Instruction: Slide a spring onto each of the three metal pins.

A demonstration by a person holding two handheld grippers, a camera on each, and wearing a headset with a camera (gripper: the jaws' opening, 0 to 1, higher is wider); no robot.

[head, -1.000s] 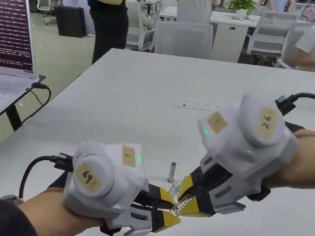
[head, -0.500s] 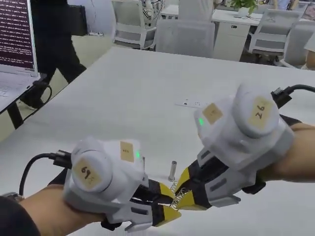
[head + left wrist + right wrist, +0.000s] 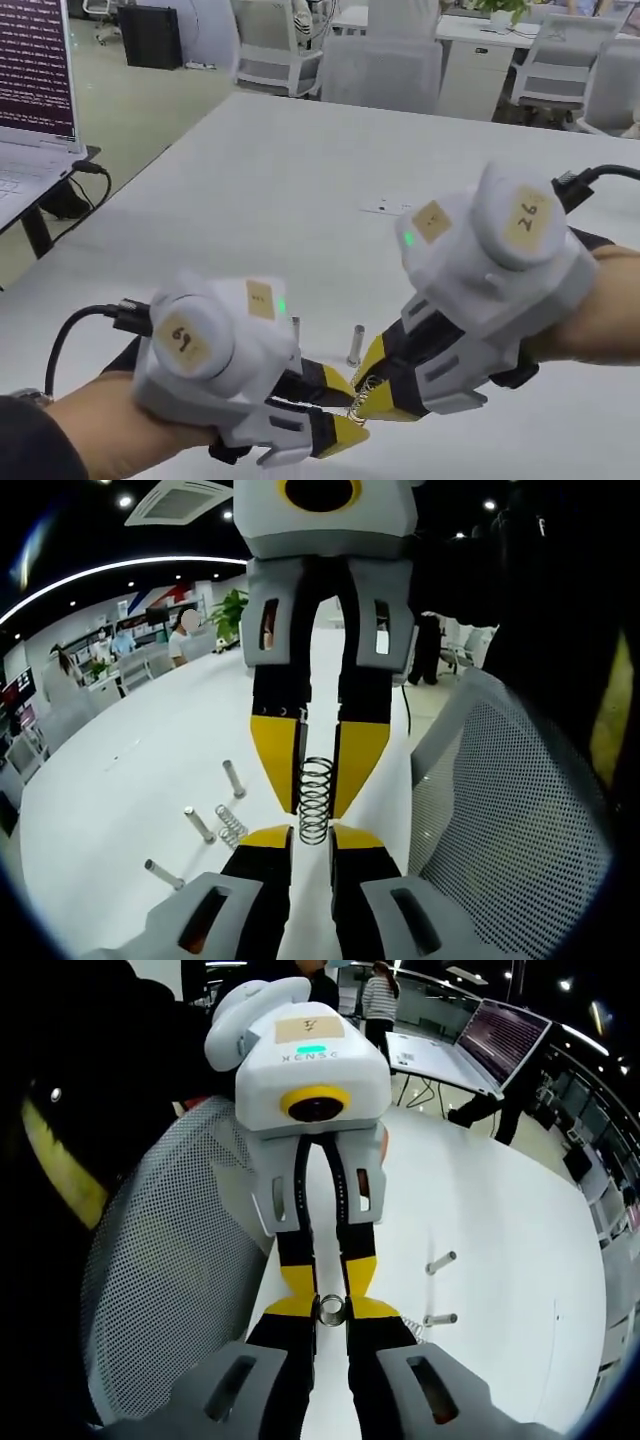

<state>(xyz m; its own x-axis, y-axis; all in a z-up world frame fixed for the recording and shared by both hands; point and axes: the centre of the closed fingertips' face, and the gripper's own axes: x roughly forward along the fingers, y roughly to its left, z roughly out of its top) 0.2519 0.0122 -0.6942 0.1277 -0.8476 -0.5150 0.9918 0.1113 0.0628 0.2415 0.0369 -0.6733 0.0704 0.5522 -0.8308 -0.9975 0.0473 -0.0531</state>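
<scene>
My left tongs [image 3: 313,837] and right tongs [image 3: 332,1309] both pinch one spring [image 3: 315,798]; metal pins [image 3: 233,778] on desk [image 3: 250,190] nearby.

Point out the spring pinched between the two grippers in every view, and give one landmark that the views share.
Head view: spring low centre, between the meeting yellow jaws.
Left gripper view: spring at centre, seen side-on.
Right gripper view: spring low centre, seen end-on as a ring.
Shared landmark: the metal pins on the white table, near the jaws.
</scene>
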